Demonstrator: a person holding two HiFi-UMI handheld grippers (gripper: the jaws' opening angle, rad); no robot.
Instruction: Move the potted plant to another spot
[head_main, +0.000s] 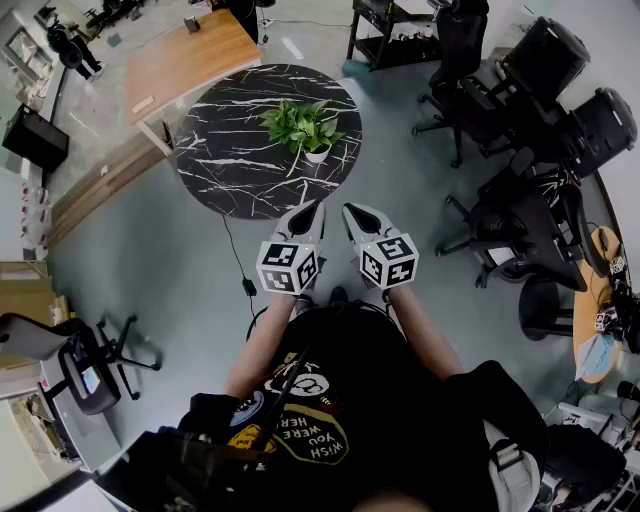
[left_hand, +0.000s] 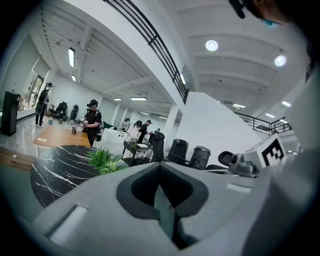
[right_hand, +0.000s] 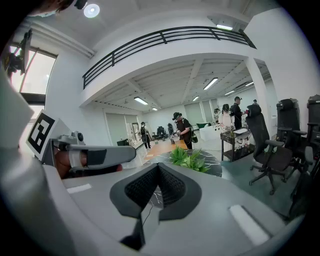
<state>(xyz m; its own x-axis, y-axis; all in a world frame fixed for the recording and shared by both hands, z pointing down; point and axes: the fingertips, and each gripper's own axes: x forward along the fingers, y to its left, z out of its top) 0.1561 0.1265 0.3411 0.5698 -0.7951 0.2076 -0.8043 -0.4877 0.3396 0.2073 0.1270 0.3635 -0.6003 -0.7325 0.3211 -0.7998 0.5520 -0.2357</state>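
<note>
The potted plant (head_main: 303, 128) is sitting on the round black marble table (head_main: 230, 160), upper middle of the frame. The left gripper (head_main: 310, 210) and right gripper (head_main: 353, 212) are hovering side by side just below it, both with jaws closed tight and carrying nothing.

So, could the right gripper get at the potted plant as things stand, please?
Probably not yet: the way to the potted plant looks free, but the right gripper hangs well short of it, near the table's edge, jaws shut.
</note>
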